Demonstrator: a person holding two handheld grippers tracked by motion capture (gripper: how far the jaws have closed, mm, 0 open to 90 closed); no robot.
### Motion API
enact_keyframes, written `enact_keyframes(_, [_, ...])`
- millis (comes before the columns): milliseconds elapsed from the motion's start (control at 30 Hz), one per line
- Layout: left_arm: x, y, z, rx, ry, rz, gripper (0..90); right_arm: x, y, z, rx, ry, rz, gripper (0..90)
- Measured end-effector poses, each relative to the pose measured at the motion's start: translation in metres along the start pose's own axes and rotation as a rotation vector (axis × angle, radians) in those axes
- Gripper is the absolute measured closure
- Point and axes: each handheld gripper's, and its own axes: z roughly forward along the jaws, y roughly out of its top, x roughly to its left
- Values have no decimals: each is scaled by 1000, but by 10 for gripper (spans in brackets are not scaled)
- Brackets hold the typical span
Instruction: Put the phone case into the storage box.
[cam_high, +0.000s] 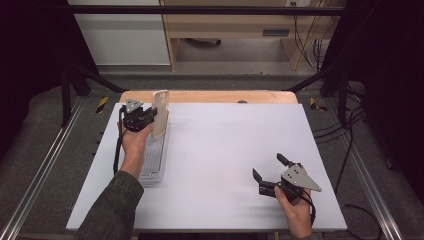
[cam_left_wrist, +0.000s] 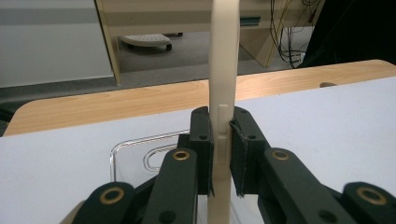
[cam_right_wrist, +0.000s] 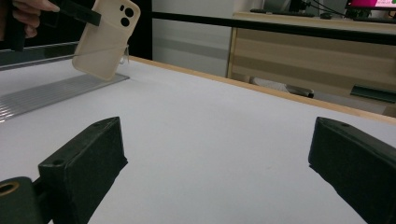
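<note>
At ten o'clock on the table (cam_high: 225, 150), the left gripper (cam_left_wrist: 223, 154) pinches the beige phone case (cam_left_wrist: 223, 56) by its edge — light, flexible, likely slippery — above the clear tray (cam_high: 155, 160); the right gripper (cam_high: 267, 172) gapes empty.

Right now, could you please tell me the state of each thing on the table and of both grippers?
Beige phone case: lifted, on edge, clamped by its side edge.
Left gripper: jaws shut on the case.
Clear tray: lying flat on the table, under the case.
Right gripper: jaws wide open, nothing between them, low over the white mat.
</note>
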Motion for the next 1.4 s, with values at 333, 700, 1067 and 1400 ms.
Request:
enact_keyframes(333, [1, 1, 1, 10, 21, -3, 797, 0, -1, 0, 2, 1, 2, 34])
enact_keyframes(700, [3, 1, 2, 15, 45, 3, 798, 0, -1, 0, 4, 1, 4, 32])
enact_keyframes(1067, [1, 5, 4, 21, 49, 23, 799, -1, -1, 0, 5, 3, 3, 32])
enact_keyframes(1400, [5, 4, 5, 29, 56, 1, 800, 0, -1, 1, 4, 3, 4, 32])
